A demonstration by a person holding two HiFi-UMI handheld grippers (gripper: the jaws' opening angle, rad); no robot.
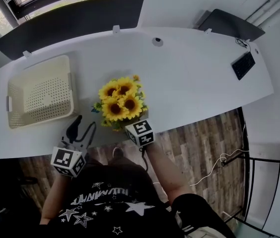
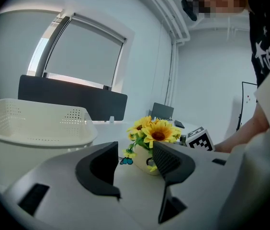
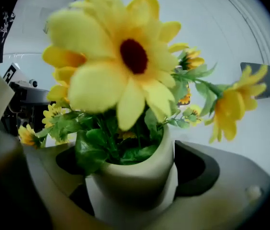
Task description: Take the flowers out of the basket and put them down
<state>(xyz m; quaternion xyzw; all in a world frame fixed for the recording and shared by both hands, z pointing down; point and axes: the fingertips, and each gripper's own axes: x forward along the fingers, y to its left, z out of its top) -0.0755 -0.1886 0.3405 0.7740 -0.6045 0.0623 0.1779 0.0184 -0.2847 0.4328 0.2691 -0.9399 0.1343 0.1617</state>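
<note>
I had the right gripper point(image 1: 131, 126) clamped on the cream pot point(image 3: 140, 176) of the flowers point(image 1: 120, 100), one jaw on each side of it. The pot looked to stand on the table point(image 1: 189, 78) just inside the front edge, about midway along it. The basket point(image 1: 18, 119) sat near the table's left end, apart from the flowers, with nothing in it. My left gripper point(image 1: 78, 128) hung at the front edge by the basket's near right corner, jaws apart and holding nothing.
</note>
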